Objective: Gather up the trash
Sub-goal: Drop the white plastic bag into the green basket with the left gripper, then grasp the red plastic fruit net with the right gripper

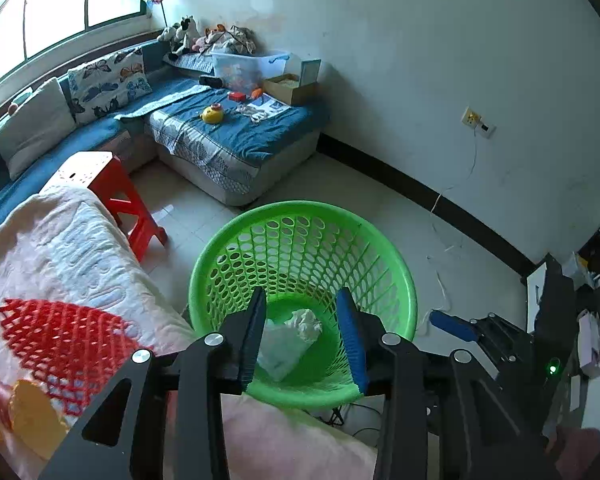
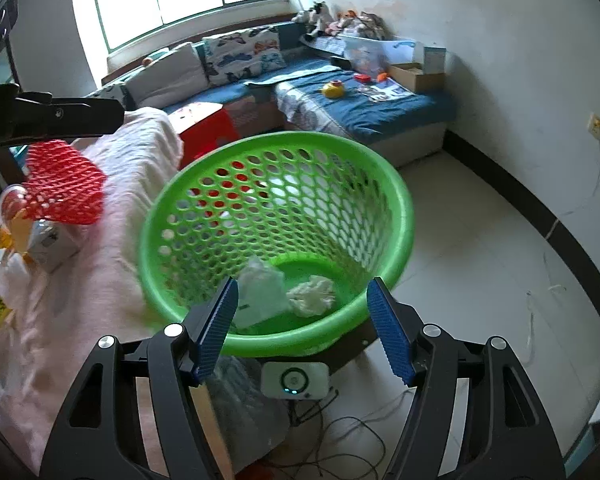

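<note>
A green perforated basket stands beside the cloth-covered table. On its bottom lie a white plastic bag and a crumpled tissue. My left gripper hangs open over the basket's near rim, with nothing pressed between its pads; the bag lies below them. In the right wrist view the left gripper's fingers show at the upper left as a dark bar. My right gripper is open and empty at the basket's near edge. A red foam net lies on the table.
A pink-white cloth covers the table, where a small box and yellow wrappers lie. A red stool stands beyond it, then a blue sofa. Cables and a white device sit under the basket.
</note>
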`<act>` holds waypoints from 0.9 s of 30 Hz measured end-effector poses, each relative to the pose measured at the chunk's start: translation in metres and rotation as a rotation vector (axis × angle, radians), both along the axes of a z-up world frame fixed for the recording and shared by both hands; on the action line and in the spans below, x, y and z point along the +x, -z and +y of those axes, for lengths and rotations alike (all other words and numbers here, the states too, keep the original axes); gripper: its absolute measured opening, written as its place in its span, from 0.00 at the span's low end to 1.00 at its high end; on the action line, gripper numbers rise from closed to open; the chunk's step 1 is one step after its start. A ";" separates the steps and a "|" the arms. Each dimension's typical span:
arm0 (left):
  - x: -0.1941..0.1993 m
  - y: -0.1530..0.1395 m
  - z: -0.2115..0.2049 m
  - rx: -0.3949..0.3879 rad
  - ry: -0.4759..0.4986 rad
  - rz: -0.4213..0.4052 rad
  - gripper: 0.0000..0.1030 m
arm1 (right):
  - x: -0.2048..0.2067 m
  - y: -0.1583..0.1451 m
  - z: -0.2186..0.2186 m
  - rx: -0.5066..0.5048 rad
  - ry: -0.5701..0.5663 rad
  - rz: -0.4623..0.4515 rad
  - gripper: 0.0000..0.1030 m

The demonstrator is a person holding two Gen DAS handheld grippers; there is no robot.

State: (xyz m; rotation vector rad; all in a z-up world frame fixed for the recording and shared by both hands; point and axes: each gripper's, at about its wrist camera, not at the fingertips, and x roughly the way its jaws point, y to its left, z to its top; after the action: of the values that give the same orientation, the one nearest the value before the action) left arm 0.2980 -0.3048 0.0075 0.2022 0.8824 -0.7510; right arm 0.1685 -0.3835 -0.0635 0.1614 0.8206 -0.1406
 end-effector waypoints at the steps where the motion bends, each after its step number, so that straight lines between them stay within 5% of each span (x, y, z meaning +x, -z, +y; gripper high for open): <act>1: -0.003 -0.004 0.004 -0.008 -0.001 -0.008 0.39 | 0.000 -0.003 0.003 -0.001 -0.010 -0.006 0.65; 16: -0.023 -0.061 0.121 -0.090 -0.202 -0.079 0.50 | 0.016 -0.061 0.096 0.039 -0.299 -0.122 0.65; 27: -0.036 -0.058 0.219 -0.079 -0.411 -0.068 0.52 | 0.050 -0.071 0.163 0.013 -0.471 -0.141 0.65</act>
State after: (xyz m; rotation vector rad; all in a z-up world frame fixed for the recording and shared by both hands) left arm 0.2622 -0.0856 0.0654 -0.0259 0.7944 -0.3918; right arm 0.2182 -0.2209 0.0075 -0.0126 0.7000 0.3167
